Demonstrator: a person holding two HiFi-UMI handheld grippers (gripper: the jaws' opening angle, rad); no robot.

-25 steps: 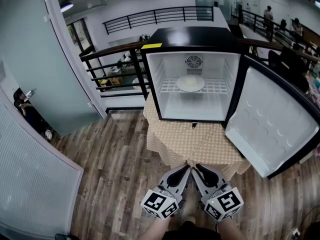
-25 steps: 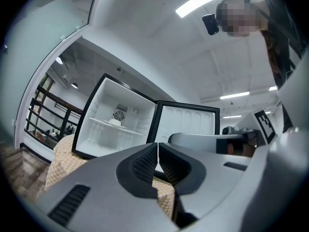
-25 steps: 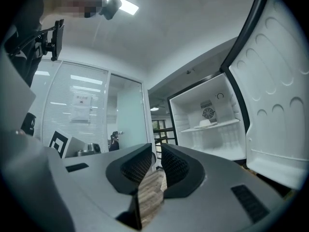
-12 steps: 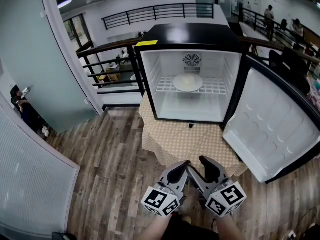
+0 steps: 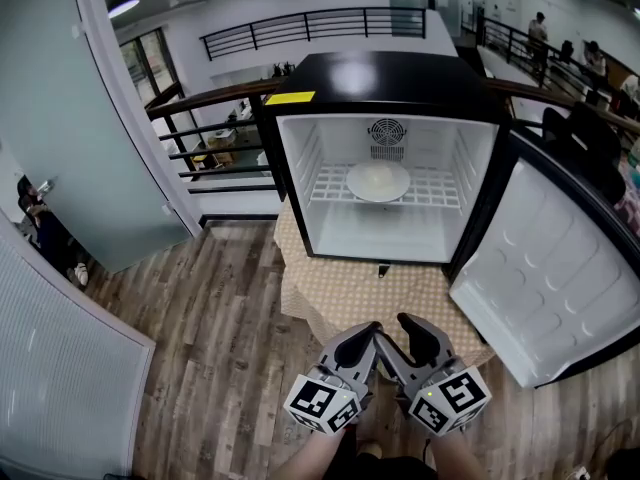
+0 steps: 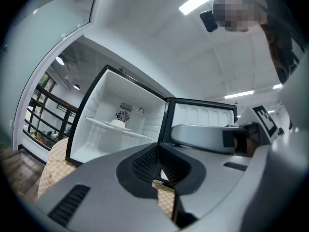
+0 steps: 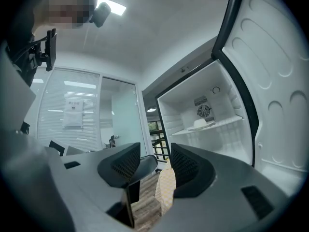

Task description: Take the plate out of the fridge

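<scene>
Plate (image 5: 378, 180) sat in fridge (image 5: 385, 78); only head view showed fridge top. Left gripper (image 6: 158, 149) closed, empty; right gripper (image 7: 155, 151) just opened wide, empty.

1 fridge (image 5: 385, 78); 1 plate (image 5: 378, 181); 1 table (image 5: 360, 293); 2 grippers (image 5: 368, 331) (image 5: 398, 331).

Both grippers are held low and close in front of the body, side by side, pointing forward and roughly level, tips converging.

Left gripper (image 5: 364, 334): jaws together, ribbed left pads (image 6: 146, 162) meeting, nothing held.

Right gripper (image 5: 402, 334): jaws have just been opening and stand apart. The gap between the right pads (image 7: 124, 164) is empty.

Left marker cube (image 5: 322, 404) and right marker cube (image 5: 449, 400) sit nearest the person. A left forearm (image 5: 303, 462) and a right forearm (image 5: 458, 460) show just behind them.
</scene>
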